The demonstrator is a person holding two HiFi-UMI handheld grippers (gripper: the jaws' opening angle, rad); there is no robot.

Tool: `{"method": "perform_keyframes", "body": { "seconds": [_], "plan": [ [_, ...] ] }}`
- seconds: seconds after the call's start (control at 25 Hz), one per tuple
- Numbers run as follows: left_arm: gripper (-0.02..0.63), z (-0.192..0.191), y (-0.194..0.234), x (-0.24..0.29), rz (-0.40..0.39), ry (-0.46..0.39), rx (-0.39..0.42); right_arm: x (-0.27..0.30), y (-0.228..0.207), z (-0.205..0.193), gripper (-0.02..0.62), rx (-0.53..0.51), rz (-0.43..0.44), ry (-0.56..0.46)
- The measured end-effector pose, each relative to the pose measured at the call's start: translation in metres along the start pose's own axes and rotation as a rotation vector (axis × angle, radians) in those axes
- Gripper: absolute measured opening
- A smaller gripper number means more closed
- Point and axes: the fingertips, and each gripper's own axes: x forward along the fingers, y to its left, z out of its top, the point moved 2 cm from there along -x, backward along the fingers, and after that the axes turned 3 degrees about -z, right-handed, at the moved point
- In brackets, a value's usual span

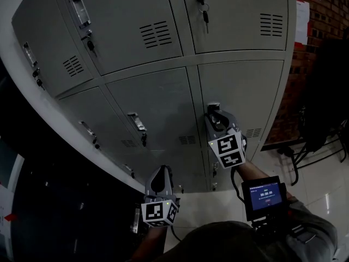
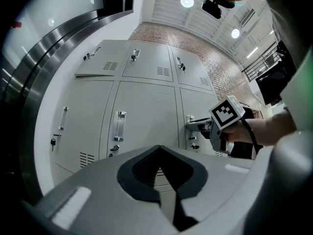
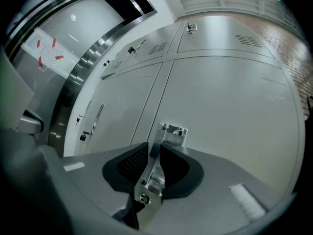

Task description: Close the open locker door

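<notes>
The right tongs [image 3: 154,153] pinched the metal handle [image 3: 174,129] of the lower right locker door [image 3: 230,102], and their dark pads hid the handle's middle. The left tongs [image 2: 159,155] were pressed together on nothing, well apart from the bank of lockers [image 2: 146,82]. The door was plain grey, its vent slots [image 1: 252,132] partly behind the right tongs. In the dim light, whether it sat flush with its frame could not be told. A key [image 1: 205,16] hung from the door above.

The right claw [image 3: 153,155] sits around the handle [image 3: 174,129] of the locker door [image 3: 230,106], left claw [image 1: 162,172] to its left
</notes>
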Motion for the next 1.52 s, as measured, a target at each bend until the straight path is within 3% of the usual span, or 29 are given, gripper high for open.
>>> {"method": "perform_keyframes", "body": {
  "seconds": [0.6, 0.76, 1.52],
  "plan": [
    [-0.003, 0.004, -0.004, -0.003, -0.003, -0.008, 0.000, 0.000, 0.000, 0.000, 0.087, 0.011, -0.002, -0.003],
    [-0.003, 0.005, -0.004, -0.006, -0.002, -0.009, -0.001, -0.001, 0.005, 0.000, 0.143, 0.025, 0.026, -0.005],
    [-0.003, -0.001, -0.015, -0.015, -0.020, 0.012, -0.003, -0.017, -0.007, -0.011, 0.127, 0.051, 0.008, 0.005]
  ]
}}
